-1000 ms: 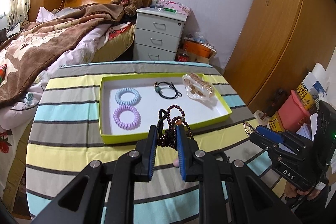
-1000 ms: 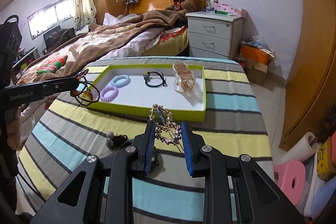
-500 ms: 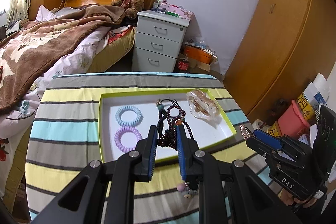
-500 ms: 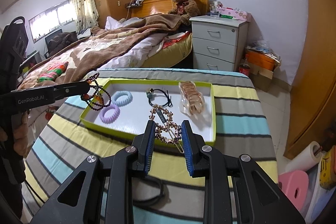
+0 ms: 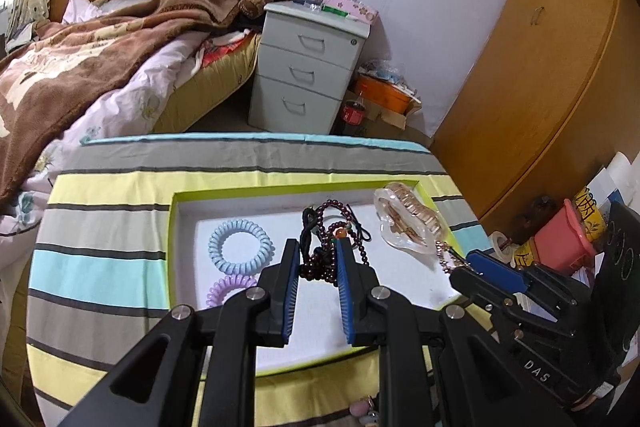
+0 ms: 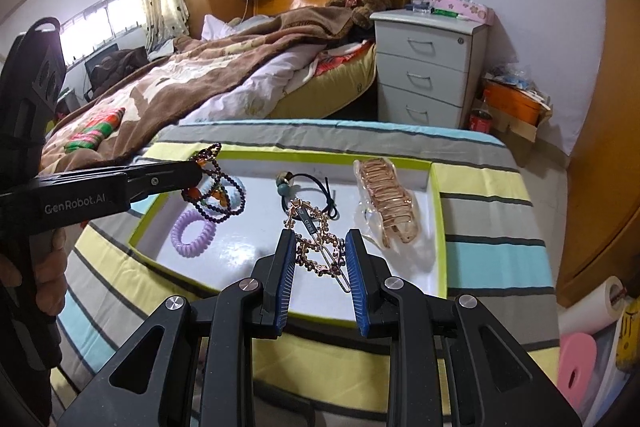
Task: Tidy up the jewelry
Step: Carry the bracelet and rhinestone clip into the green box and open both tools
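The left tool is clenched on a dark maroon beaded bracelet, a looped strand of small round garnet-coloured beads with one orange bead and a black cord hanging with it. The strand bunches between the blue ribbed pads and dangles above the middle of a shallow white tray with a lime-green rim. In the right wrist view the same bracelet hangs off the left tool's tip over the tray's left part.

The right tool is clenched on a rose-gold metal hair clip studded with small stones, an openwork piece with a long plain wire clasp running slantwise between the pads. It is held over the near middle of the tray.

Lying in the tray are a pale blue spiral hair tie at the far left, a lilac spiral hair tie just nearer than it, a black elastic hair band with a teal bead in the far middle, and a clear claw clip with rose-gold teeth at the right.

The tray sits on a tabletop covered by a cloth striped in yellow, grey and light blue. Beyond it stand a bed with a brown blanket and a grey three-drawer nightstand.
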The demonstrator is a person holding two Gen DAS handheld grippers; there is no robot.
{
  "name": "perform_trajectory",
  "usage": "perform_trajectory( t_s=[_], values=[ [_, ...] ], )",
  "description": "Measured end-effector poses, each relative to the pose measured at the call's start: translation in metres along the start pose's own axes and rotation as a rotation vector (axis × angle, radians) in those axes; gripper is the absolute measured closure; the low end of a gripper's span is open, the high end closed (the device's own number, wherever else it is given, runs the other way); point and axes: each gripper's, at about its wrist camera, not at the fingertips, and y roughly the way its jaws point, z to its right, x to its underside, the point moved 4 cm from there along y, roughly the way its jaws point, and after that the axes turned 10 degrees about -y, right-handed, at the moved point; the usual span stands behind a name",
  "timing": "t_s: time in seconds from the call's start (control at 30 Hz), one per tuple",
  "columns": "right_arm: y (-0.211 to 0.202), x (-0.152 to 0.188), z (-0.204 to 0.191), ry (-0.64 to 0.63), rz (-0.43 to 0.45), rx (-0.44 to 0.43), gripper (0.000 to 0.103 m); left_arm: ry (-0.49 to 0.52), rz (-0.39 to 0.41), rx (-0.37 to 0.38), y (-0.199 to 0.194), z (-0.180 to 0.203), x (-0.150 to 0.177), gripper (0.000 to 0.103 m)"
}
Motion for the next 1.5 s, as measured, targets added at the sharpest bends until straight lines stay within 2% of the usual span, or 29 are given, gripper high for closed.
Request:
perform_trajectory(
  t_s=[0.6, 1.5],
  values=[
    [0.043, 0.007, 0.01, -0.017, -0.093, 0.009, 0.077, 0.002, -0.1, -0.025, 0.052, -0.002, 0.007, 0.084],
    [0.059, 0.015, 0.006, -0.069, -0.152, 0.055, 0.077, 0.016, -0.114, -0.109, 0.068, -0.011, 0.014, 0.083]
  ],
)
